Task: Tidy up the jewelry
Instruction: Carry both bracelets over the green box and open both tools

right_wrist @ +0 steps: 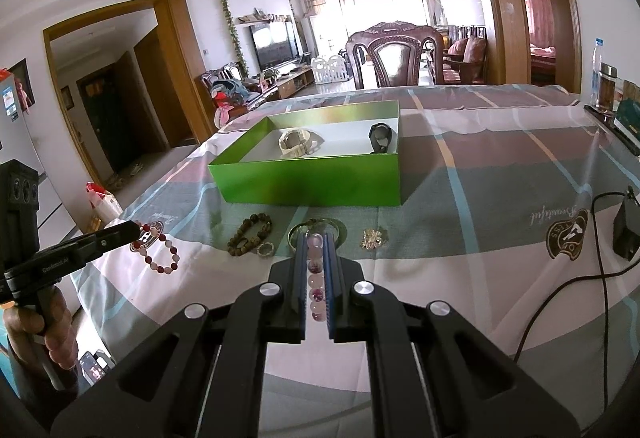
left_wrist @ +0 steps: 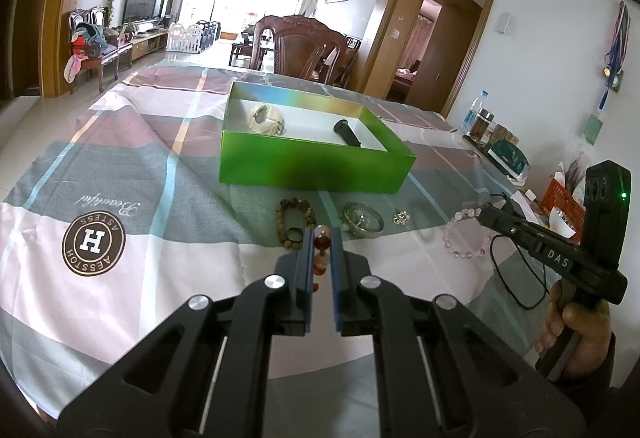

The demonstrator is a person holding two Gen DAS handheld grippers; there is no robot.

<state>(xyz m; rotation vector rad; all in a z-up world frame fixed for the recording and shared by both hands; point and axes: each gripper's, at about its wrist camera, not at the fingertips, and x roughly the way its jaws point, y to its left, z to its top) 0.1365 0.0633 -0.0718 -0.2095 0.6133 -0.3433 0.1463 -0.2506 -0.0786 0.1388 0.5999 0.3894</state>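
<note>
Jewelry is partly sorted, as I read it: a cream watch point(left_wrist: 267, 120) and a black watch point(left_wrist: 347, 133) already lie inside the green box point(left_wrist: 316, 166) on the worktop point(left_wrist: 168, 166). Just in front of the box a brown bead bracelet point(left_wrist: 295, 222), a clear bangle point(left_wrist: 362, 224) and a small gold charm point(left_wrist: 400, 217) wait on the cloth. My left hand-held gripper point(left_wrist: 321, 238) pinches a red-and-white bead bracelet point(left_wrist: 321, 244); my right hand-held gripper point(right_wrist: 316, 244) pinches a pink bead bracelet point(right_wrist: 315, 278). Both point forward and slightly down toward the box, short of it.
</note>
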